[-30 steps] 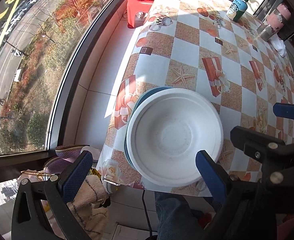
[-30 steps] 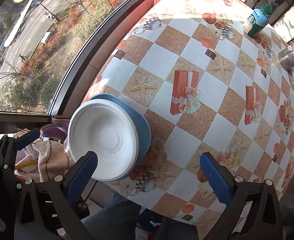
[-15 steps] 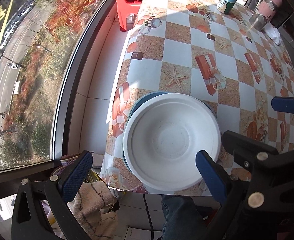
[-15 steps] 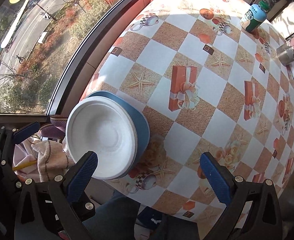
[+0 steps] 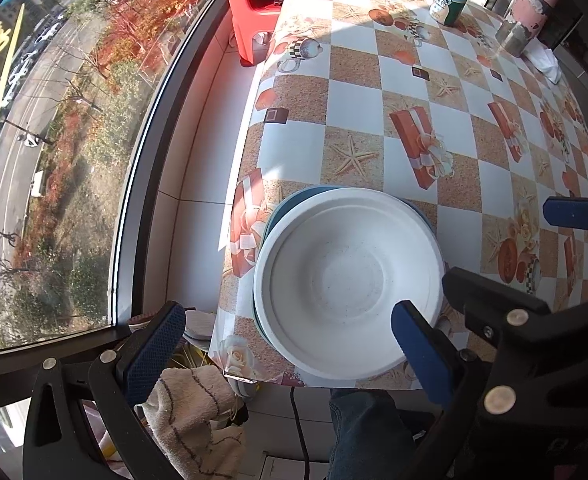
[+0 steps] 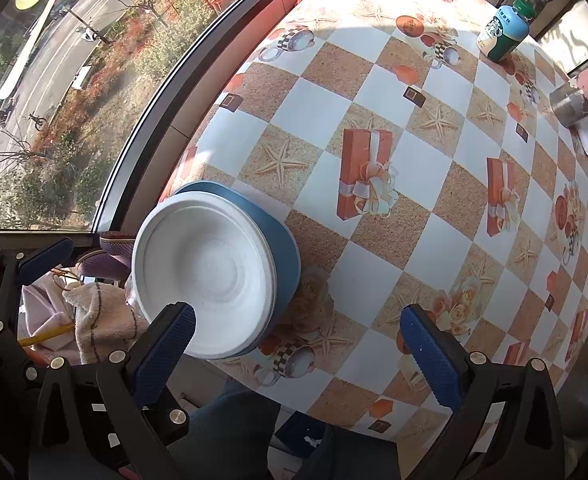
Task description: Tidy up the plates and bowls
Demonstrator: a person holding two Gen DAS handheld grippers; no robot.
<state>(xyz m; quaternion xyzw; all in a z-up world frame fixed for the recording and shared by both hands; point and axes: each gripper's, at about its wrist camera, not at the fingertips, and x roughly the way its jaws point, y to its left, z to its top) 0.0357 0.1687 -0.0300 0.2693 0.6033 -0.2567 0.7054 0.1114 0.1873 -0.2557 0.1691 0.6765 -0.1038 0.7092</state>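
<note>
The white bowl (image 5: 348,280) sits on the blue plate (image 6: 281,248) at the table (image 6: 414,184) edge. The left gripper (image 5: 289,348) and right gripper (image 6: 298,344) are both spread wide, holding nothing.

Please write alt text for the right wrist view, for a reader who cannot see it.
A white round bowl sits on a blue round plate at the near corner of a table with a checkered, starfish-printed cloth, beside a large window. The open right gripper hovers empty above the table edge; a blue-labelled bottle stands far across.
</note>
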